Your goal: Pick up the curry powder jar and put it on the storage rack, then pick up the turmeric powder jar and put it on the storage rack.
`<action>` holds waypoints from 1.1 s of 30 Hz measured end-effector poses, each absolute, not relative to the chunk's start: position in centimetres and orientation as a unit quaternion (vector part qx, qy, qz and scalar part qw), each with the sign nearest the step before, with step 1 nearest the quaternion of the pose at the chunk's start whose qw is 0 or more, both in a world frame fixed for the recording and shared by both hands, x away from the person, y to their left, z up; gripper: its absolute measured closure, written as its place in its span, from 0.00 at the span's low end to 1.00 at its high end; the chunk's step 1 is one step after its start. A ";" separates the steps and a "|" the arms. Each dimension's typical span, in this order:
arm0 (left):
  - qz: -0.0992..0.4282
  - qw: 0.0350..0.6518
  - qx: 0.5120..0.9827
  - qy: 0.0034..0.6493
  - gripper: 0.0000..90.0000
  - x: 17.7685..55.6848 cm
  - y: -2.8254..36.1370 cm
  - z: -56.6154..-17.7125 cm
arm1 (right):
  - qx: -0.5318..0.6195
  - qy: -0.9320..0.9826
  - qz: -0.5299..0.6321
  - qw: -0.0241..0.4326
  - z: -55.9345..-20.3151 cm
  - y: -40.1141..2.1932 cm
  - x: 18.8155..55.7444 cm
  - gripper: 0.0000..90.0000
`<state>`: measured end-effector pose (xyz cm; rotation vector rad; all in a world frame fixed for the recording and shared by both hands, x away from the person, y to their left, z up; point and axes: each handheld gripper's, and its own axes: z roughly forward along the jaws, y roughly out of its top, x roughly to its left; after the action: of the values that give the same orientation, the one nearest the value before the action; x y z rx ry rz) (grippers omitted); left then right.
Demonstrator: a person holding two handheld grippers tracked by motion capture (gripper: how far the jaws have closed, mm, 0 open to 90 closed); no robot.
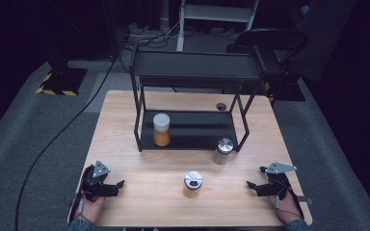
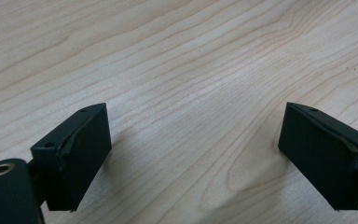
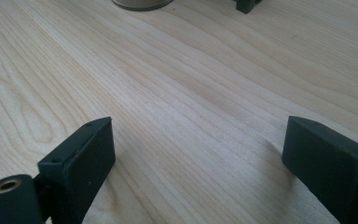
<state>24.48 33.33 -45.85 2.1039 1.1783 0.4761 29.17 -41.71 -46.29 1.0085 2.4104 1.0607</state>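
While both grippers rest low on the wooden table (image 1: 125, 106), jaws spread and empty, the nearest jar (image 1: 192, 185) stands between them at the near edge. The left gripper (image 1: 117, 186) or right gripper (image 1: 253, 186) should approach level, straddling the amber body below the metal lid (image 1: 193, 179).

Beyond my spot at the wooden table (image 1: 125, 120), a black two-tier metal rack (image 1: 192, 72) stands on the far half of the tabletop. On its lower shelf, toward the left, sits a jar of orange powder with a white lid (image 1: 162, 130). Just outside the rack's front right leg stands a jar with a silver lid (image 1: 222, 151). A round cable hole (image 1: 221, 106) marks the tabletop behind the rack. On the grey carpet, a black cable (image 1: 53, 139) trails past yellow-and-black hazard tape (image 1: 53, 91).
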 end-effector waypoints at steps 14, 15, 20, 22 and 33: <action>0.178 0.332 0.812 0.447 0.05 24.8 33.5 -45.8 | 0.353 0.844 0.371 0.160 -46.3 -41.7 29.2 0.10; 0.178 0.332 0.812 0.447 0.05 24.8 33.5 -45.8 | 0.353 0.844 0.371 0.160 -46.3 -41.7 29.2 0.10; 0.178 0.332 0.812 0.447 0.05 24.8 33.5 -45.8 | 0.353 0.845 0.369 0.159 -46.2 -41.6 29.2 0.09; 0.178 0.332 0.811 0.447 0.05 24.8 33.5 -45.8 | 0.355 0.844 0.369 0.160 -46.2 -41.6 29.1 0.09; 0.178 0.332 0.811 0.447 0.05 24.8 33.5 -45.8 | 0.357 0.844 0.368 0.160 -46.2 -41.6 29.2 0.07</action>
<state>24.79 33.49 -45.79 2.1197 1.1678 0.4647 29.19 -41.56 -46.22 1.0194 2.4105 1.0513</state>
